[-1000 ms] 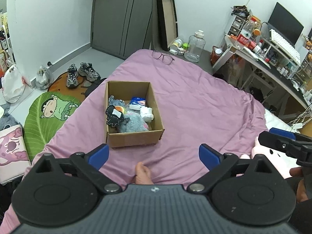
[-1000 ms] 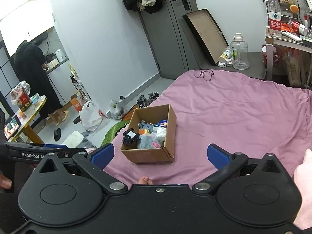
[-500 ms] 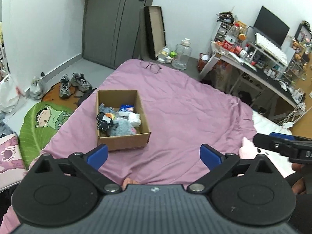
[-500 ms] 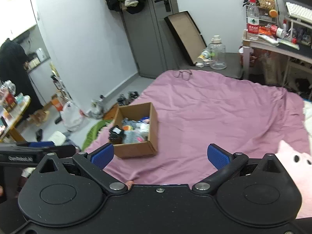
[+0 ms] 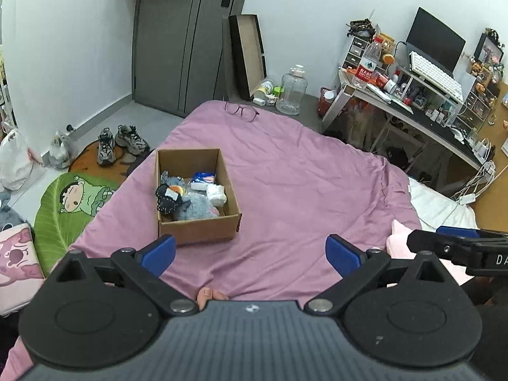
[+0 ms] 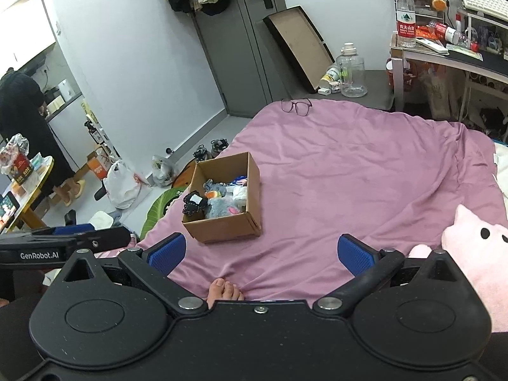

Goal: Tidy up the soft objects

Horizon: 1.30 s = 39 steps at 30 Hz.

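1. Bedroom clutter rings a bed under a purple cover [image 5: 301, 190]; a cardboard box [image 5: 198, 231] sits on it at about 11 o'clock from the left gripper [image 5: 250, 252].
2. Several small soft toys [image 5: 190, 197] already lie inside the box, so sorting looks well along.
3. One pink plush [image 6: 473, 247] lies outside, at 3 o'clock of the right gripper [image 6: 270, 250], well apart from the box; it seems to be what is left.
4. Both grippers hang above the cover with jaws spread wide, holding and touching nothing.
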### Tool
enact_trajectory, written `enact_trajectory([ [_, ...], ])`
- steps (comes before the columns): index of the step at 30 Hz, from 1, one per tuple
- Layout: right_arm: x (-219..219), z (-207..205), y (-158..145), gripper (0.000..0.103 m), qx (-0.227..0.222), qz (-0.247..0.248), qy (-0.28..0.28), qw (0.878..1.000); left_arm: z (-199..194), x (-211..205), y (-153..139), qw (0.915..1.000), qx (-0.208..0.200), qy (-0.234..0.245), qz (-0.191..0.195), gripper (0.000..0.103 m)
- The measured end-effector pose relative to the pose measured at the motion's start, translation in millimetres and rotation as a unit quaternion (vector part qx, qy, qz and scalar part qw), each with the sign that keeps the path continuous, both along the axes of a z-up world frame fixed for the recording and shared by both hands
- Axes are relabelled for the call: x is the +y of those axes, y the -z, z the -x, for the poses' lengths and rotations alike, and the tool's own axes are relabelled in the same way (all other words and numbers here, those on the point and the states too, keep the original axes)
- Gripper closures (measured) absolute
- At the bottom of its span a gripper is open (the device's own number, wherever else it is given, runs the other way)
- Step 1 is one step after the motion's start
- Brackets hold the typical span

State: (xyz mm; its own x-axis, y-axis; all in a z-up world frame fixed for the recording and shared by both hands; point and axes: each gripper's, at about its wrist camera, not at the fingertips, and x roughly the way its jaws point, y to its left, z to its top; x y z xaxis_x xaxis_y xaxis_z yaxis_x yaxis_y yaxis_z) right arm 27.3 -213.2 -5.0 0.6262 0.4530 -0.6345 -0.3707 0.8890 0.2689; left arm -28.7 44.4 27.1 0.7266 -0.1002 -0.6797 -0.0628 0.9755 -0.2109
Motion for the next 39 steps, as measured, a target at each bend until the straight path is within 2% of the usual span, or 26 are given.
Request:
enact_trajectory([
  [17,5.1,5.2,4.1,0.0,-0.005,0.017,0.006,1.0,-3.5,-9.3,2.9,0.9991,0.013,-0.016,-0.036,0.003],
  [39,7.6,7.7,5.9,0.0,-0.011,0.037,0.008,0.999,-2.9,-9.5,4.2,0.9989,0.015,-0.016,-0.042,0.003],
])
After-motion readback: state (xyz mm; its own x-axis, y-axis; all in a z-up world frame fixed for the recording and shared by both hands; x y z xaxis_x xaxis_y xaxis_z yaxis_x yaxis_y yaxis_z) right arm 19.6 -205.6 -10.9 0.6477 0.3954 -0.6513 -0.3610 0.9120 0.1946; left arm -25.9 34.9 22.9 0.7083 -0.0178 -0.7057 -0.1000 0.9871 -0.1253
